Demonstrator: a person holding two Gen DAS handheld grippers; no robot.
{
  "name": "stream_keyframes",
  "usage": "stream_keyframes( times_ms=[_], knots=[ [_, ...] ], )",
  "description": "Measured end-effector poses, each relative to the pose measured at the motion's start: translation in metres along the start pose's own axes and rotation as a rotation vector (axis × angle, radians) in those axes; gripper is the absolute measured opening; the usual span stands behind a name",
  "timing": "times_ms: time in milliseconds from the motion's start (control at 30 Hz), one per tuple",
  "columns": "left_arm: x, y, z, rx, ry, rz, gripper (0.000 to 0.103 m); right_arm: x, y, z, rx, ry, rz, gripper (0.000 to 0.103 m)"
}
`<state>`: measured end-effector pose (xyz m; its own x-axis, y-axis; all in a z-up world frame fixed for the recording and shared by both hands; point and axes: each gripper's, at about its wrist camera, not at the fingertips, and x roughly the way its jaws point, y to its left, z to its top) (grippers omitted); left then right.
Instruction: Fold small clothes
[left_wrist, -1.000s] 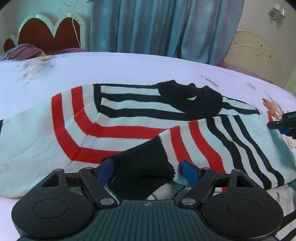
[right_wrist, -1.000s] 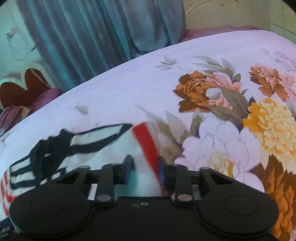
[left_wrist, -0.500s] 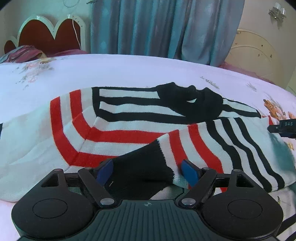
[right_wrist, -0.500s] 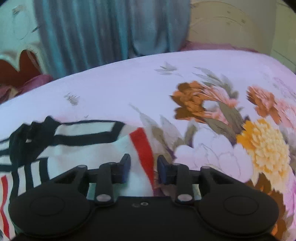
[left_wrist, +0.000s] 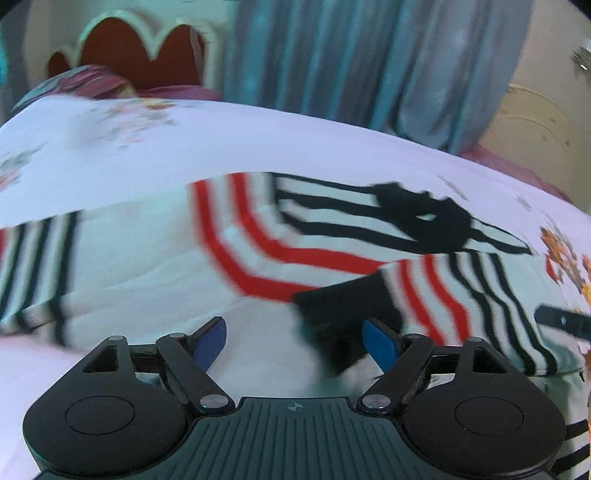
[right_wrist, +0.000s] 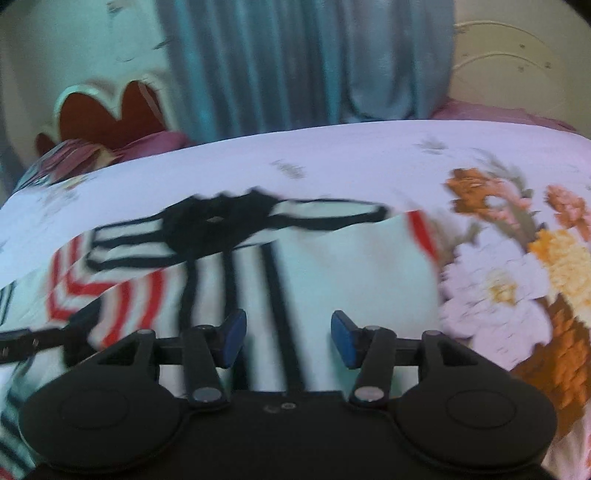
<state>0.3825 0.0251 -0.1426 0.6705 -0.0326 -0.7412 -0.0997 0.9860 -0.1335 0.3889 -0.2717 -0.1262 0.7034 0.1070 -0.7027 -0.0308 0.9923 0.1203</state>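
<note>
A small white sweater (left_wrist: 155, 266) with red and black stripes lies spread on the bed, its black collar (left_wrist: 424, 218) at the far side. A sleeve with a black cuff (left_wrist: 343, 314) lies folded across its body. My left gripper (left_wrist: 295, 343) is open and empty, just above the white fabric, with the cuff beside its right finger. My right gripper (right_wrist: 286, 338) is open and empty over the sweater's (right_wrist: 332, 266) right part. The other gripper's tip shows at the edge of each view. Both views are motion-blurred.
The bed has a pale floral sheet (right_wrist: 517, 266) with large flowers to the right of the sweater. A red and white headboard (left_wrist: 136, 51) and a pillow (left_wrist: 85, 81) stand at the far left, blue curtains (left_wrist: 351, 55) behind.
Both grippers have opened and let go of the sweater. The left one shifted left, away from the cuff; the right one pulled back and turned left over the sweater.
</note>
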Motion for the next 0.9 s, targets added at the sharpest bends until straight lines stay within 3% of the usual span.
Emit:
stream_keyframes(
  times_ms=[300,467,700,900],
  knots=[
    [-0.037,0.13,-0.016,-0.238,-0.014,0.16,0.088,0.001,0.087,-0.013,-0.104,0.005,0.09,0.05],
    [-0.047,0.202,-0.028,-0.404,-0.028,0.205,0.088,0.011,0.13,-0.013,-0.124,0.007,0.118,0.049],
    [-0.028,0.275,-0.032,-0.6,-0.065,0.192,0.088,0.025,0.173,-0.014,-0.155,0.011,0.122,0.049],
    [-0.011,0.295,-0.025,-0.612,-0.135,0.144,0.088,0.038,0.186,-0.014,-0.145,0.021,0.086,0.048]
  ],
)
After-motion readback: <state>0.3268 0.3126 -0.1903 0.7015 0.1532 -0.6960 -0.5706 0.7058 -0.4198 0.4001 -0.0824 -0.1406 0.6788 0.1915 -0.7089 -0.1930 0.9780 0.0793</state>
